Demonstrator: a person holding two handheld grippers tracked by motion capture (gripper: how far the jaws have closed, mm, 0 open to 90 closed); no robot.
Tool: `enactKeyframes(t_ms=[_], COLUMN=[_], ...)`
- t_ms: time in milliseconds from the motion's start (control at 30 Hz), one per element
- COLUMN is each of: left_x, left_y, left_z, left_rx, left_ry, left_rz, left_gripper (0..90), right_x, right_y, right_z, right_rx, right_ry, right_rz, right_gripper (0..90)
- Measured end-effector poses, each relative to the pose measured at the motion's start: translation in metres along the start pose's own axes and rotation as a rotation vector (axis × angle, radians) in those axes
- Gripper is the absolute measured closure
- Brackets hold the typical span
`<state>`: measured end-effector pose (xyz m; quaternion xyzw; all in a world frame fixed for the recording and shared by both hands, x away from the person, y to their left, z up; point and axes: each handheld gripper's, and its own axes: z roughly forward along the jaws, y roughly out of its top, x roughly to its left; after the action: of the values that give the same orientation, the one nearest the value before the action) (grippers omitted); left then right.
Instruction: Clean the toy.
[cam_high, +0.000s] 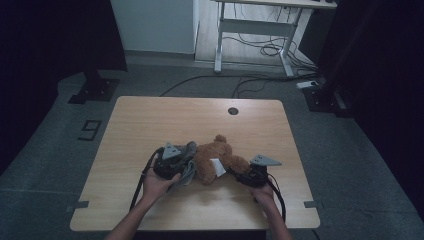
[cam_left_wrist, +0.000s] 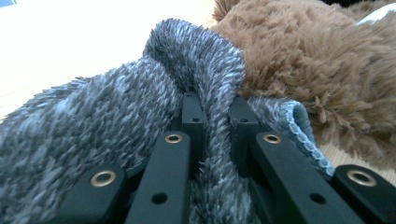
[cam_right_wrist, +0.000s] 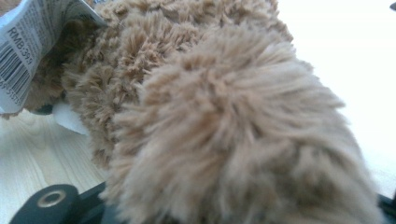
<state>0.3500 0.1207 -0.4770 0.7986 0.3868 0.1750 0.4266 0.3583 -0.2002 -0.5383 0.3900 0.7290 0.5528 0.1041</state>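
Two forearms enter from the near edge of the desk (cam_high: 150, 120), each hand carrying a claw. The left claw (cam_high: 176, 165) is seen near the middle of the desk, its jaws drawn narrow and pinched on a fold of grey knitted cloth (cam_left_wrist: 116, 116); in the left gripper view the fold is squeezed upright between the two black jaws, and a hemmed edge of the cloth is draped over the right-hand jaw. The right claw (cam_high: 239, 176) is seen on the other side of the toy, and its jaws are closed around a fluffy limb of the brown plush bear (cam_high: 217, 157); in the right gripper view that limb bulges up from between the jaws, so the pads themselves are hidden. The bear lies on its side at the middle of the desk, between the two claws, touching the grey cloth on its left. A white paper tag (cam_right_wrist: 28, 46) with a barcode is seen hanging from the bear. Farther off, a round cable hole (cam_high: 233, 111) is noted near the desk's far edge.
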Motion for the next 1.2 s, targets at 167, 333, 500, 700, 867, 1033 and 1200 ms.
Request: enactKeyframes(t_ms=[167, 333, 500, 700, 867, 1033, 1200], left_x=[0.006, 0.008, -0.007, -0.04, -0.065, -0.062, -0.054], left_y=[0.013, 0.048, 0.095, 0.117, 0.099, 0.09, 0.079], left_z=[-0.002, -0.01, -0.012, 0.031, 0.073, 0.072, 0.059], left_rx=[0.009, -0.006, -0.054, 0.031, 0.17, 0.162, 0.117], left_ry=[-0.015, -0.031, -0.069, -0.164, -0.208, -0.205, -0.2], left_rz=[-0.026, -0.021, 0.016, 0.04, 0.084, 0.073, 0.04], left_gripper=[80.1, 79.9, 79.7, 79.6, 79.6, 79.9, 80.0], right_x=[0.004, 0.003, 0.003, 0.003, 0.002, -0.001, -0.002], right_y=[-0.004, -0.004, -0.004, -0.004, -0.004, -0.004, -0.004], right_z=[0.003, 0.004, 0.002, 0.001, 0.001, 0.001, 0.0], right_rx=[-0.003, -0.018, -0.014, -0.011, -0.013, -0.011, -0.012], right_ry=[-0.019, -0.032, -0.027, -0.031, -0.037, -0.04, -0.037], right_rz=[0.001, -0.009, -0.026, -0.039, -0.036, -0.031, -0.029], right_gripper=[61.9, 62.7, 62.7, 62.6, 62.7, 62.7, 62.6])
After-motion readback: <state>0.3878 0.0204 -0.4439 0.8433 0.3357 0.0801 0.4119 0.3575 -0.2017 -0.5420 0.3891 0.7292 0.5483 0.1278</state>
